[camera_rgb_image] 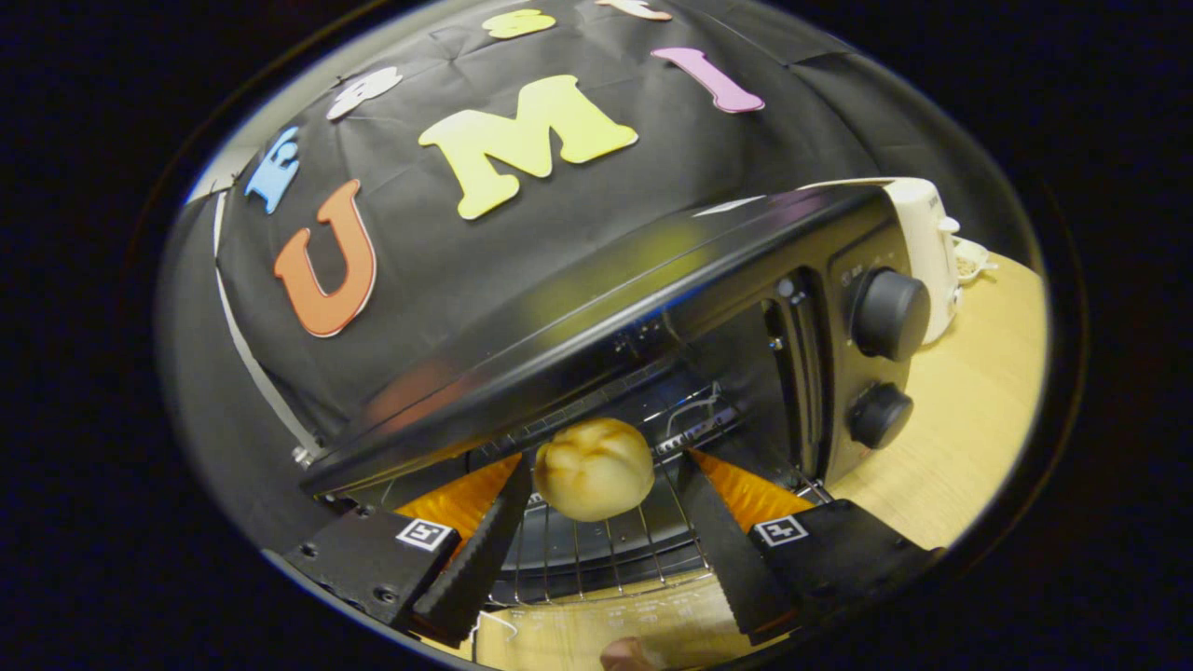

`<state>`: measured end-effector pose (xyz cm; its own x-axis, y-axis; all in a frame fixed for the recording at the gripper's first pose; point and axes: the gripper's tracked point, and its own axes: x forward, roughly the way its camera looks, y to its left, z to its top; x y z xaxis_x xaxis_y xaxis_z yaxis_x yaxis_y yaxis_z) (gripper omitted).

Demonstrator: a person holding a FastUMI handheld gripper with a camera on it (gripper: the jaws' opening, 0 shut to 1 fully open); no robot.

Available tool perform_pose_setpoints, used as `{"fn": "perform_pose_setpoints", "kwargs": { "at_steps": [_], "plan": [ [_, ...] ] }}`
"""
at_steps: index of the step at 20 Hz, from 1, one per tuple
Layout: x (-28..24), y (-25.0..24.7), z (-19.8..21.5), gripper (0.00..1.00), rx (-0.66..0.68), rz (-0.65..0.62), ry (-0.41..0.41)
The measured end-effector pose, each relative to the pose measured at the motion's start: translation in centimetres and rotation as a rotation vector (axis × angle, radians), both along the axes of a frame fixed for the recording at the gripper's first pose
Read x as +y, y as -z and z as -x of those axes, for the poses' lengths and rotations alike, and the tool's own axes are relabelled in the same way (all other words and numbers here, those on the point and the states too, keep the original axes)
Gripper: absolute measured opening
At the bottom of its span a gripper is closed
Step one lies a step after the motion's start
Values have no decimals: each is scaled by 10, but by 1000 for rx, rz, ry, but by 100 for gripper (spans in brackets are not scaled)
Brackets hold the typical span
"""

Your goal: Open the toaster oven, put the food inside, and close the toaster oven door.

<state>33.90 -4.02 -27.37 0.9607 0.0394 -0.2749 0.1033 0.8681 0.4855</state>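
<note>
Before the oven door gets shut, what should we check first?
1. Door open: ok, the toaster oven stands open, its rack in sight.
2. Food inside: ok, the bun sits on the rack.
3. Bun let go: ok, the hand-held gripper is open, its fingers spread either side of the bun; the left one is close, contact cannot tell.
4. Fingers out of the oven: not ok, the tips reach over the rack beside the bun.
5. Bun far enough in for the door: cannot tell.
6. Knobs off: cannot tell.
</note>
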Motion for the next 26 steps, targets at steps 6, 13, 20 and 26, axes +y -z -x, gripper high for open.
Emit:
{"fn": "perform_pose_setpoints", "kwargs": {
  "at_steps": [6,13,20,26],
  "plan": [
    [-1,-7,36,100,24,-17,-18],
    [7,10,96,100,79,57,-75],
    [24,28,158,100,135,234,-157],
    [41,52,191,100,230,356,-216]
  ]
}}
